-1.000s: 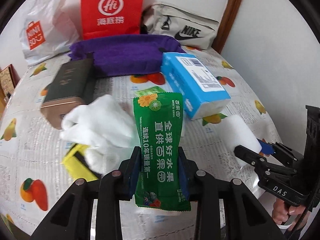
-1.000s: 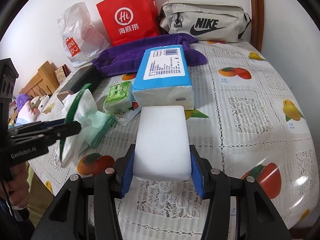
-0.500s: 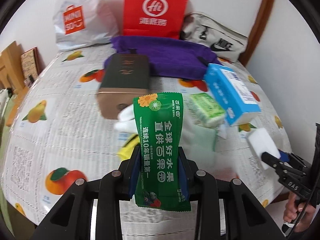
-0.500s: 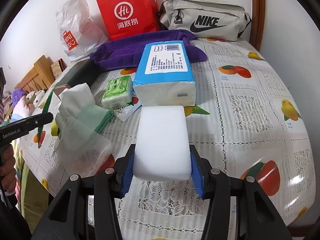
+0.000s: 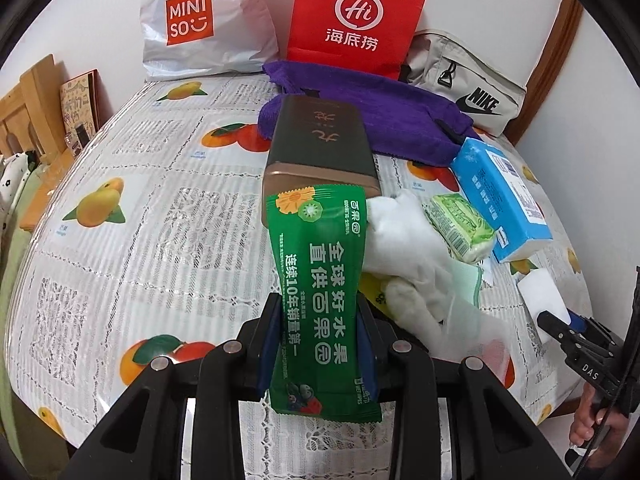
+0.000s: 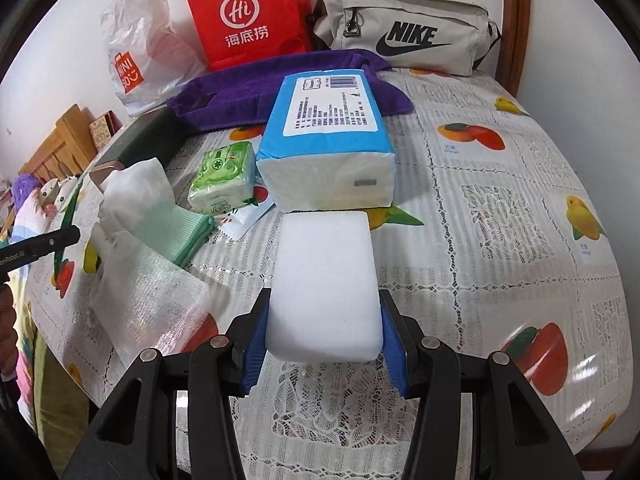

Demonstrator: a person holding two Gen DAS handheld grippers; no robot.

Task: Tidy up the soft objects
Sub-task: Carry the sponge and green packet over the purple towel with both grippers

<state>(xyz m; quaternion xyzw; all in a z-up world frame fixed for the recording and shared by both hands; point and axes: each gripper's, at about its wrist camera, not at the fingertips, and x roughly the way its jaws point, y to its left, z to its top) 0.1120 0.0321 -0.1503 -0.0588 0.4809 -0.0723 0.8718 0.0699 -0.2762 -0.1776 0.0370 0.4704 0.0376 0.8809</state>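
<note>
We judged step: carry, both loads lifted. Left gripper (image 5: 318, 344) clenched on green wipes packet (image 5: 320, 280) above table's near edge (image 5: 100, 280). Right gripper (image 6: 322, 334) clamped white sponge (image 6: 324, 284), near edge, just short of blue tissue pack (image 6: 326, 152). Next move likely: pick clear spot, lower, release.

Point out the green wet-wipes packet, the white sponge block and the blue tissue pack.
green wet-wipes packet (image 5: 320, 296): left wrist view, middle of its printed face.
white sponge block (image 6: 325, 280): right wrist view, centre of its top face.
blue tissue pack (image 6: 332, 108): right wrist view, on the white label on top.
</note>
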